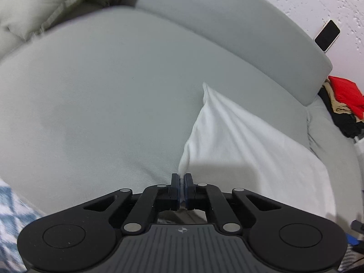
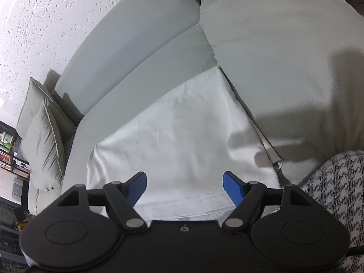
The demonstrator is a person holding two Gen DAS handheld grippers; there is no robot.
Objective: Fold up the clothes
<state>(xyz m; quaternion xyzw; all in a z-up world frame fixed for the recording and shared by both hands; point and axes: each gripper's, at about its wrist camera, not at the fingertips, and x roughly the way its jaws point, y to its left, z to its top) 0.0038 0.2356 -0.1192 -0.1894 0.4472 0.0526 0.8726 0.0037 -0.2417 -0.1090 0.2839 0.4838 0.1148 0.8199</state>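
A white garment point(image 1: 238, 141) lies spread on the grey sofa seat point(image 1: 102, 102). Its near left corner runs into the tips of my left gripper point(image 1: 181, 177), whose jaws are shut on that corner. In the right wrist view the same white garment point(image 2: 182, 132) lies flat, with its stitched hem toward me. My right gripper point(image 2: 184, 175) hangs over that hem, open, its blue pads point(image 2: 232, 186) wide apart and gripping nothing.
A phone point(image 1: 327, 35) leans on the wall above the sofa back. A heap of red and black clothes point(image 1: 345, 100) sits at the sofa's far end. Grey pillows point(image 2: 45, 136) fill the other end. Houndstooth fabric point(image 2: 336, 193) lies near right, and blue-white patterned fabric point(image 1: 13, 216) near left.
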